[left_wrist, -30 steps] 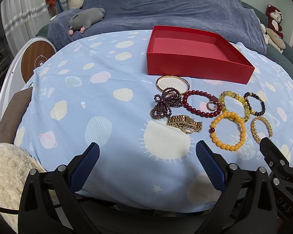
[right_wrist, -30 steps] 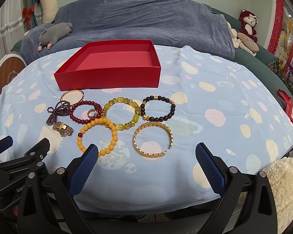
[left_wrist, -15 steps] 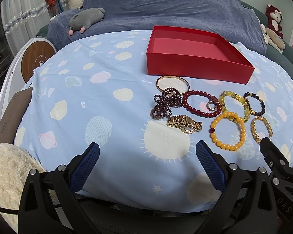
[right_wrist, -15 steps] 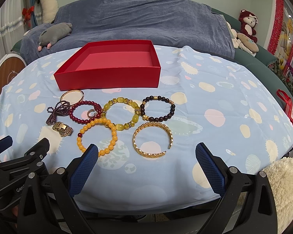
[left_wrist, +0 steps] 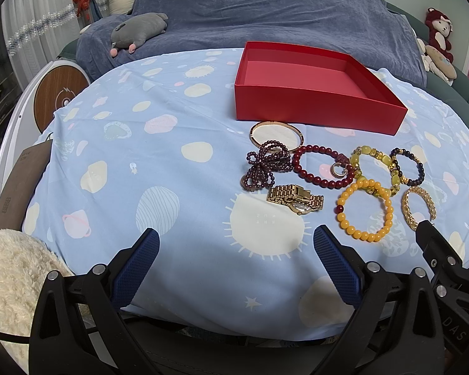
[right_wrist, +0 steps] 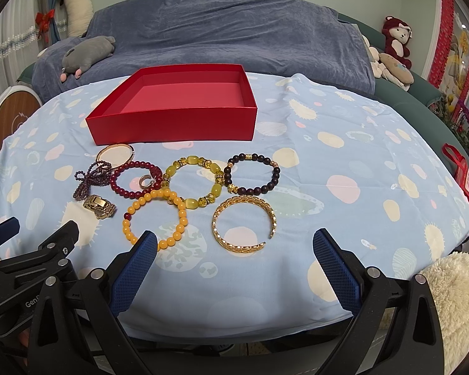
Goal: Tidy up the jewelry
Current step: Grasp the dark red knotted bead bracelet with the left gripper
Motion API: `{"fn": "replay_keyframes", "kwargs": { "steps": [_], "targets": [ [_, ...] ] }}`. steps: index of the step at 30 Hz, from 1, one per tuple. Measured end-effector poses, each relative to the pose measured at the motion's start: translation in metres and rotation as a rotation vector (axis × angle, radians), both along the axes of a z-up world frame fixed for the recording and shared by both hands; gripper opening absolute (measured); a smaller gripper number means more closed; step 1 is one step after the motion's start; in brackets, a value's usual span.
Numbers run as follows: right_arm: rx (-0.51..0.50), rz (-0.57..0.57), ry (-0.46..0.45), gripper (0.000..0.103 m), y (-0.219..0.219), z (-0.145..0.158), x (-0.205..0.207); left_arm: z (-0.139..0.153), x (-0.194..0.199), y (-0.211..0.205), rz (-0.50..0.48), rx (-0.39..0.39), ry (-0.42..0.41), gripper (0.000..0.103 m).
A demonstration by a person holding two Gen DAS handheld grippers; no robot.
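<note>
An empty red box (left_wrist: pixel 312 106) (right_wrist: pixel 172 123) stands at the back of the table. In front of it lies a cluster of jewelry: a thin gold bangle (left_wrist: pixel 276 125) (right_wrist: pixel 115 150), a dark red beaded bracelet (left_wrist: pixel 306 173) (right_wrist: pixel 118 187), a purple bead strand (left_wrist: pixel 265 165), a gold watch (left_wrist: pixel 294 198) (right_wrist: pixel 98 206), an orange bead bracelet (left_wrist: pixel 364 236) (right_wrist: pixel 134 201), a yellow bracelet (right_wrist: pixel 192 160), a dark bead bracelet (right_wrist: pixel 275 178) and a gold cuff (right_wrist: pixel 240 245). My left gripper (left_wrist: pixel 236 262) and right gripper (right_wrist: pixel 234 262) are both open and empty, near the table's front edge.
The table carries a light blue patterned cloth (left_wrist: pixel 140 162). A blue covered sofa (right_wrist: pixel 228 37) with a grey plush toy (left_wrist: pixel 137 31) stands behind. A fluffy cream cushion (left_wrist: pixel 9 268) lies at the left, and another (right_wrist: pixel 453 284) at the right.
</note>
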State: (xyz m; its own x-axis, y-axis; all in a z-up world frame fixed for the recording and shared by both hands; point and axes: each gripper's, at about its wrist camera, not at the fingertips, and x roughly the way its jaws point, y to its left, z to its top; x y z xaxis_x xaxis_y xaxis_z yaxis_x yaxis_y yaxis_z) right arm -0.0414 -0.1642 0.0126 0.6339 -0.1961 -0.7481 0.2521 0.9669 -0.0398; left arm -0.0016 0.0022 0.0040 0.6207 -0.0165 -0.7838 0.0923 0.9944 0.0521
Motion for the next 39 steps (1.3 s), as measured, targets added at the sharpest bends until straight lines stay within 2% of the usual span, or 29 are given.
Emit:
{"fn": "replay_keyframes", "kwargs": {
  "steps": [10,15,20,25,28,31,33,37,39],
  "targets": [
    [-0.001,0.001,0.001,0.096,0.001,0.000,0.000,-0.001,0.001,-0.001,-0.009,-0.011,0.005,0.094],
    [-0.010,0.009,0.003,0.096,0.000,0.002,0.000,0.005,0.002,0.002,-0.021,-0.043,-0.026,0.095],
    [-0.003,0.012,0.004,0.096,-0.005,0.005,0.000,0.010,0.015,0.016,0.021,-0.109,-0.017,0.095],
    [0.033,-0.027,0.023,0.096,-0.014,0.001,0.004,0.012,0.036,0.015,0.024,-0.119,-0.016,0.094],
    [0.037,-0.042,0.037,0.096,-0.018,-0.002,0.007,0.008,0.052,0.010,0.003,-0.123,0.009,0.087],
    [0.037,-0.048,0.055,0.096,-0.021,-0.006,0.010,-0.002,0.067,0.005,-0.016,-0.139,0.053,0.075],
    [0.036,-0.049,0.062,0.096,-0.020,-0.008,0.012,-0.009,0.074,0.003,-0.028,-0.149,0.086,0.062],
    [0.032,-0.047,0.074,0.096,-0.019,-0.010,0.014,-0.017,0.082,0.001,-0.046,-0.165,0.109,0.045],
    [0.039,-0.042,0.082,0.096,-0.020,-0.012,0.015,-0.017,0.082,-0.002,-0.064,-0.172,0.112,0.025]
  ]
}}
